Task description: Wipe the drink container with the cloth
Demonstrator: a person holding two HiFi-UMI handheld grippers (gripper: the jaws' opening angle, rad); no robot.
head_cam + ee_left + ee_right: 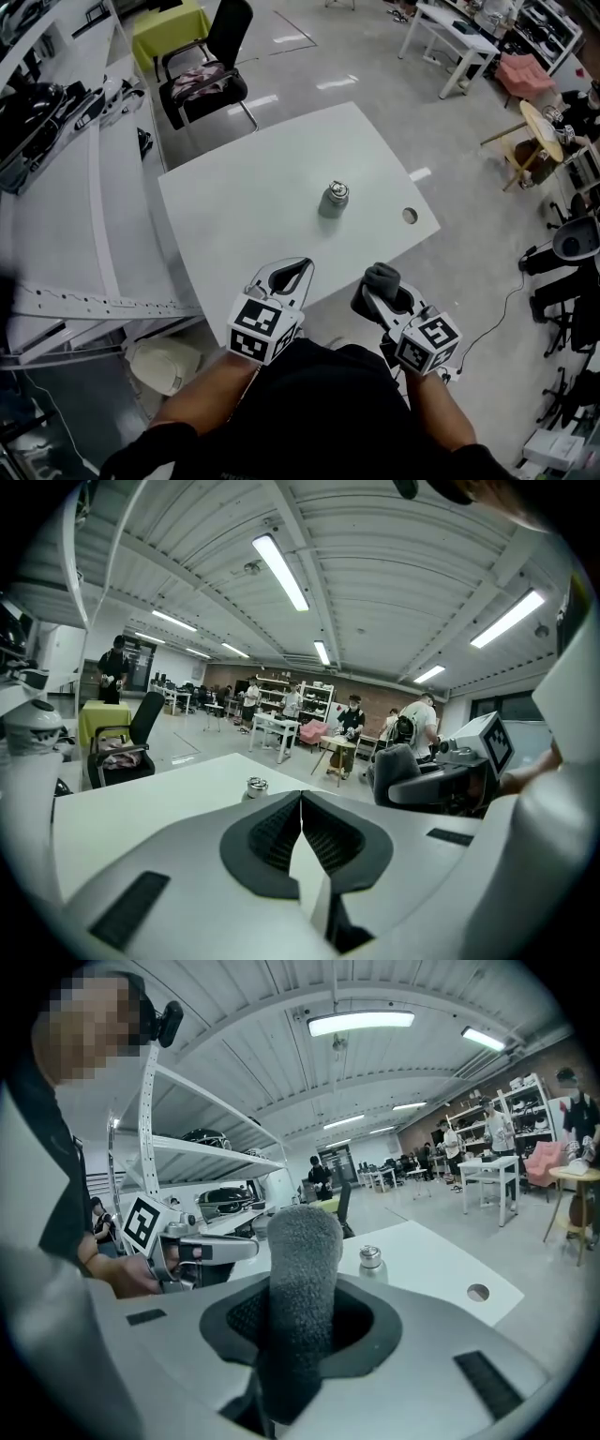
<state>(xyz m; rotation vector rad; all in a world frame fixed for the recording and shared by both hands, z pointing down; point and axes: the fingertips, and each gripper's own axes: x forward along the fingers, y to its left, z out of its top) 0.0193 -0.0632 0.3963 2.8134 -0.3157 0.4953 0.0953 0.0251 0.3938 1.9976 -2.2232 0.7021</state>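
At the bottom centre of the head view, the left gripper (302, 268) has its jaws pressed together on nothing. Just beside it, the right gripper (384, 292) is clamped on the grey cloth (382, 276), which stands upright. Farther up, mid-frame, the drink container (334, 199) stands on the white table (244, 216), well apart from both. Wiping looks not yet begun; next the cloth must reach forward to it.

Before you: cloth (302, 1288), grey, napped, matt fabric; drink container (334, 200), dull grey metal body with a glossier cap; table (244, 211), smooth white top, faint sheen.
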